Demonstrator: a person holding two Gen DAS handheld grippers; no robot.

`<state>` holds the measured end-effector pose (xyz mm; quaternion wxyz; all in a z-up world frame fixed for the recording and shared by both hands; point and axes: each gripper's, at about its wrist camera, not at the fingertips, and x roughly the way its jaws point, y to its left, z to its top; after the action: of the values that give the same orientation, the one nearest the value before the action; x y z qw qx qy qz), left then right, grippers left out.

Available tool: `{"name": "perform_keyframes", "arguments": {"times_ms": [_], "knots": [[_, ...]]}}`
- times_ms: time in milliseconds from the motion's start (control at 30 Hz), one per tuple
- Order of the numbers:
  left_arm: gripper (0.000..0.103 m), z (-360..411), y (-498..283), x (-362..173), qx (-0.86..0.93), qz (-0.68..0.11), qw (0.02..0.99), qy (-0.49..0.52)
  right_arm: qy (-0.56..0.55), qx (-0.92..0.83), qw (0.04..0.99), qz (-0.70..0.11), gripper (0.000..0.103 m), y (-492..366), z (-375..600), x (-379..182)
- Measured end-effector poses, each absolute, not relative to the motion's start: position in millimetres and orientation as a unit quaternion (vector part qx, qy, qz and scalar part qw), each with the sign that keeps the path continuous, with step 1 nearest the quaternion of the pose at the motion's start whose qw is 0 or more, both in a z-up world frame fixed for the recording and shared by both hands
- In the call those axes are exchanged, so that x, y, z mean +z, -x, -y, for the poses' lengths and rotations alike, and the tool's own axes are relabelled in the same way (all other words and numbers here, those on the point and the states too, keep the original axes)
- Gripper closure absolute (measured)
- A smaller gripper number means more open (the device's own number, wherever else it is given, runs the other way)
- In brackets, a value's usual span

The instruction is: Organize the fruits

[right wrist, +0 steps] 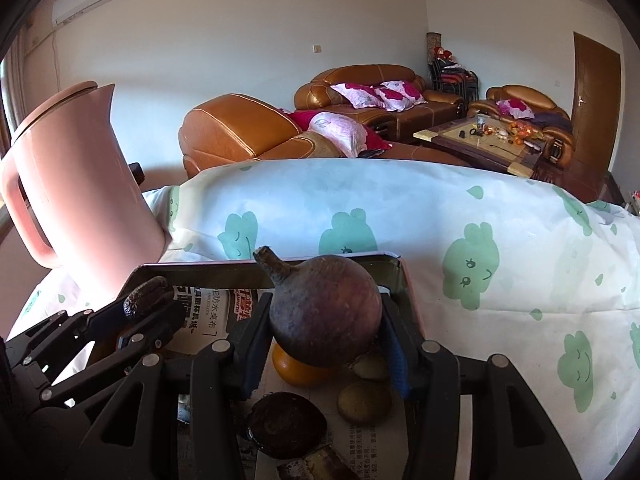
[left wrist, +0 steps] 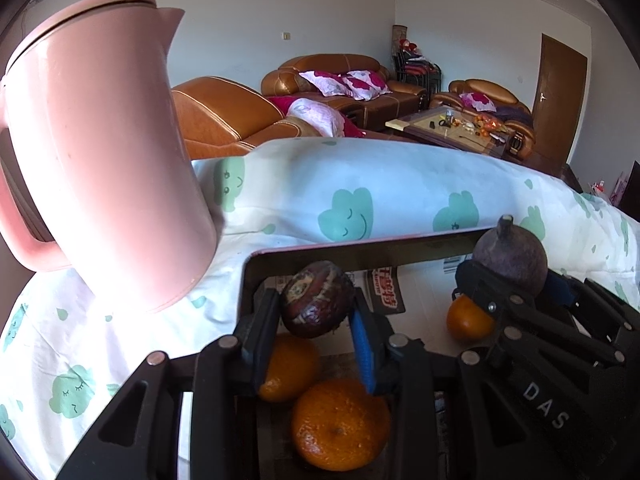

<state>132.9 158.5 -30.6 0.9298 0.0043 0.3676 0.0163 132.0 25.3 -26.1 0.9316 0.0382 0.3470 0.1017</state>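
Observation:
My left gripper point(left wrist: 314, 320) is shut on a dark brown wrinkled fruit point(left wrist: 316, 300) and holds it above a metal tray point(left wrist: 360, 246) lined with newspaper. Two oranges point(left wrist: 340, 424) lie in the tray under it, a third orange point(left wrist: 466, 322) further right. My right gripper point(right wrist: 326, 338) is shut on a round purple-brown fruit with a stem point(right wrist: 324, 312), above the same tray point(right wrist: 200, 270). Below it lie an orange point(right wrist: 298, 370), a dark fruit point(right wrist: 286, 426) and two small brownish fruits point(right wrist: 364, 402). Each gripper shows in the other's view: the right one point(left wrist: 508, 276), the left one point(right wrist: 146, 300).
A pink kettle point(left wrist: 100, 152) stands left of the tray on a white cloth with green prints point(left wrist: 360, 184); it also shows in the right wrist view point(right wrist: 76, 184). Behind are brown leather sofas point(left wrist: 340, 76) and a coffee table point(left wrist: 452, 128).

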Motion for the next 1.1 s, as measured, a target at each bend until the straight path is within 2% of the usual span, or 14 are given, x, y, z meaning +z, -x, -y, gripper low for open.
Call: {"name": "perform_keyframes", "arguments": {"times_ms": [200,367,833,867,933,967,1000,1033,1100], "knots": [[0.067,-160,-133,-31,0.014,-0.367,0.93,-0.001,-0.098,0.155,0.926,-0.33,0.048,-130,-18,-25],[0.067,-162,-133,-31,0.014,-0.366,0.931,0.001,-0.103,0.198,0.922,-0.317,0.048,-126,-29,-19],[0.065,-153,-125,-29,0.036,-0.342,0.938,-0.029,-0.098,0.076,0.949,-0.291,0.048,-86,-9,-14],[0.062,-153,-123,-28,0.039,-0.336,0.941,-0.031,-0.097,0.071,0.951,-0.284,0.048,-81,-7,-13],[0.045,-153,-119,-25,0.038,-0.327,0.944,-0.028,-0.093,0.059,0.957,-0.268,0.048,-71,-4,-9],[0.04,-153,-117,-24,0.031,-0.324,0.945,-0.023,-0.09,0.052,0.959,-0.263,0.048,-67,-2,-7],[0.027,-151,-114,-22,0.033,-0.32,0.946,-0.025,-0.088,0.044,0.961,-0.26,0.046,-65,0,-6],[0.014,-149,-111,-20,0.041,-0.311,0.949,-0.031,-0.088,0.04,0.961,-0.258,0.041,-63,1,-6],[0.0,-145,-103,-16,0.045,-0.291,0.955,-0.042,-0.092,0.032,0.964,-0.249,0.032,-59,4,-5]]}}
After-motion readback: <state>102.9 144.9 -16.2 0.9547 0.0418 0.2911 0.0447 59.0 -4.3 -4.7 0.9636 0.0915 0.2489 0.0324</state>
